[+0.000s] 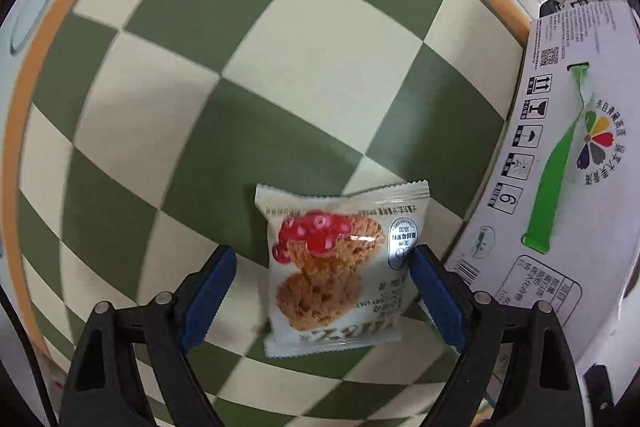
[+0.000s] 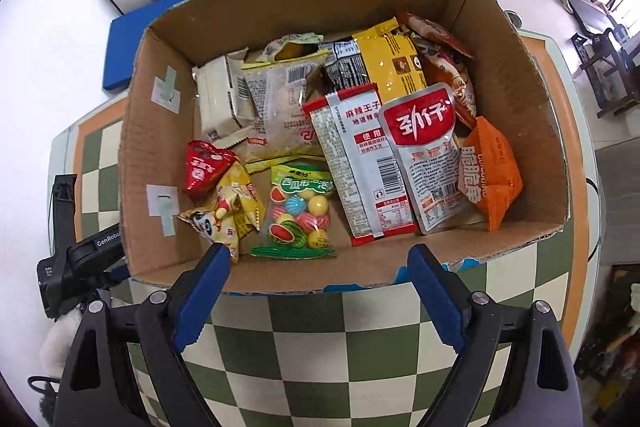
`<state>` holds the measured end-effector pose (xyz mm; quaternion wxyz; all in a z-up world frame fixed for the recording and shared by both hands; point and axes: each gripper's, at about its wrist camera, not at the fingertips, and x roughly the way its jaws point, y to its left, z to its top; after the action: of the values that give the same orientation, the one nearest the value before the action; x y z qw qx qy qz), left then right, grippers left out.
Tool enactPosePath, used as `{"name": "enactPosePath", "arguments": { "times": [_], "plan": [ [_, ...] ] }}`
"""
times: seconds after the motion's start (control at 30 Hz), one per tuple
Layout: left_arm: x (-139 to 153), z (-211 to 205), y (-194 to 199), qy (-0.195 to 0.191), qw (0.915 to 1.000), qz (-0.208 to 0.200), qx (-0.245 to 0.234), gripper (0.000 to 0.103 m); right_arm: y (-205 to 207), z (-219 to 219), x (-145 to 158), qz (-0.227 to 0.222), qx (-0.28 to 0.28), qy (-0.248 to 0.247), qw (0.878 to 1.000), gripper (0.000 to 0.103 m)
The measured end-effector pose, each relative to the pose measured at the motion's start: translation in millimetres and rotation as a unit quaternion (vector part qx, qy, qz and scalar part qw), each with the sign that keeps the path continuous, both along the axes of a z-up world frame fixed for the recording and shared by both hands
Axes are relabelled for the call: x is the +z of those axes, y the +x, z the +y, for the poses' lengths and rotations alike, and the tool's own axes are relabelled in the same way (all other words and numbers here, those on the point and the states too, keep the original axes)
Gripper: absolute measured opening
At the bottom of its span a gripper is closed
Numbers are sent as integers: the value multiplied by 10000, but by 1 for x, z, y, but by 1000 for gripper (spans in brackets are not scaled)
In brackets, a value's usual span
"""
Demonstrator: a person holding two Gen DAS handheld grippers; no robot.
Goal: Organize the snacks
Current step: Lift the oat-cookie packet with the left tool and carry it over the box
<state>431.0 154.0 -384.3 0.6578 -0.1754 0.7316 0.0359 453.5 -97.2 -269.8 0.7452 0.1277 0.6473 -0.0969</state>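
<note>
Between the two blue pads of the left claw (image 1: 322,291) lies a cookie packet (image 1: 334,269), flat on the checkered surface (image 1: 248,75). The claw is spread wide. Its right pad looks like it is touching the packet's edge, or is just beside it. The left pad is clearly apart from it.

This could go wrong if the claw closes as it is. The packet sits nearer the right pad, so the left pad may push it sideways first. The wrapper is shiny and puffy, so it may slide or pop out. A hard squeeze may also crumble the cookies inside.

The packet is a little longer than it is wide. Its long way runs away from the claw, tipped a bit to the left at the far end. Its words read upside down from here, so its top end points back toward the claw.

Just to the right stands the white side of a cardboard box (image 1: 560,163). In the right wrist view the right claw (image 2: 318,287) is also wide and holds nothing. It hangs over the box (image 2: 272,7), which already has many snack bags (image 2: 360,147) in it.
</note>
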Motion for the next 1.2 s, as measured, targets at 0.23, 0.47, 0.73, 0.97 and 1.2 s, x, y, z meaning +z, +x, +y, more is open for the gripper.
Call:
{"name": "enactPosePath", "arguments": {
  "times": [0.23,0.47,0.73,0.97,1.2],
  "plan": [
    [3,-15,-19,472,9962,-307,-660,87,-3,16,-4,-65,231,-359,9991,92],
    [9,-21,-60,404,9954,-190,-849,62,-3,26,-5,-88,437,-454,9980,92],
    [-4,-34,-91,109,9959,141,-886,71,-3,26,-3,-134,440,-368,9983,92],
    [-9,-45,-118,-81,9963,301,-802,71,-28,38,21,-397,644,-210,9969,92],
    [-10,-78,-134,484,9913,281,-1193,72,-63,51,15,-330,745,-30,9967,92]
  ]
}}
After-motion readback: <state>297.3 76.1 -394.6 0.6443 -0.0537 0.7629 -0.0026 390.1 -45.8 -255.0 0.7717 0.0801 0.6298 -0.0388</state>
